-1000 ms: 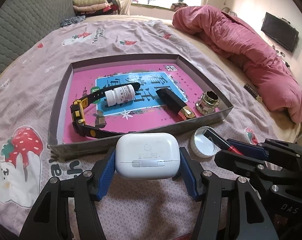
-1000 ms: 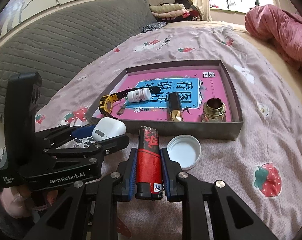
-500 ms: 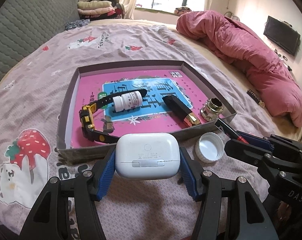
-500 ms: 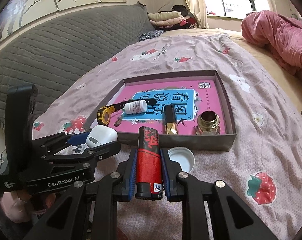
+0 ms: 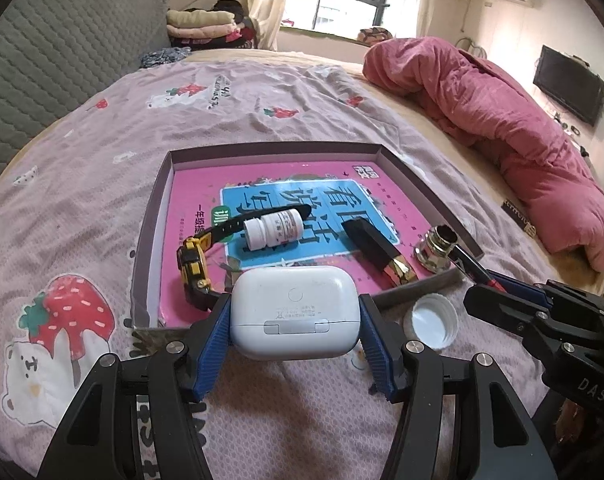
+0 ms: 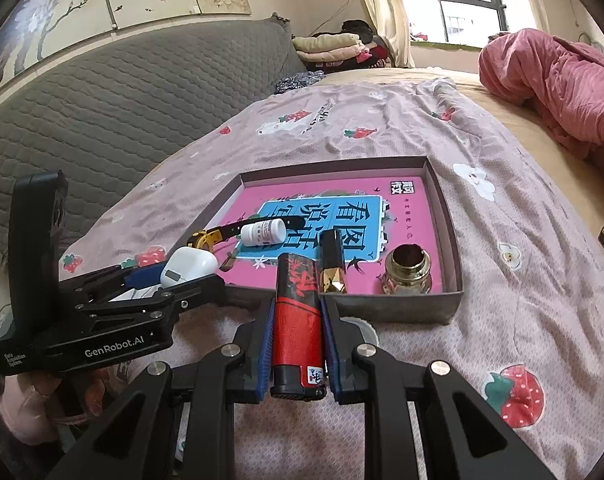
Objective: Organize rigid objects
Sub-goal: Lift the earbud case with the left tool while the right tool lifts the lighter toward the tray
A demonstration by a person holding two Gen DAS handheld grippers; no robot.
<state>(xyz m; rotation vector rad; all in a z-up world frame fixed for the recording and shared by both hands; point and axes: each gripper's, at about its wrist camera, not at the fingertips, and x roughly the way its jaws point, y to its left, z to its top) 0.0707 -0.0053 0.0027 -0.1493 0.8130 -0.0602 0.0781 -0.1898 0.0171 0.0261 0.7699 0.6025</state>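
Your left gripper [image 5: 294, 330] pinches the white earbuds case [image 5: 294, 314] across its width, blue pads pressed on both ends, and holds it above the near wall of the shallow box [image 5: 152, 236] that lies on the bedspread [image 5: 262, 108]. Straight ahead, in the box's near left corner, lies the yellow and black watch [image 5: 194, 266], with the white pill bottle [image 5: 273, 232] resting beside its strap. Lower the case there and it would likely land on the watch or knock the bottle rolling; the far half of the box floor looks free.

Toward the middle lies the black and gold lipstick [image 6: 333, 260], and the brass fitting [image 6: 407, 272] stands in the near right corner.

Your right gripper [image 6: 298, 350] is squeezed tight on the red and black lighter [image 6: 298, 320], gripped low on its body with the top pointing at the box. The lipstick sits directly in line with it, so a straight drop would probably strike it. The white cap [image 5: 431, 322] lies on the bedspread just outside the near wall, beneath that gripper, and could be nudged. The two grippers are near each other; moving both in together risks a clash.
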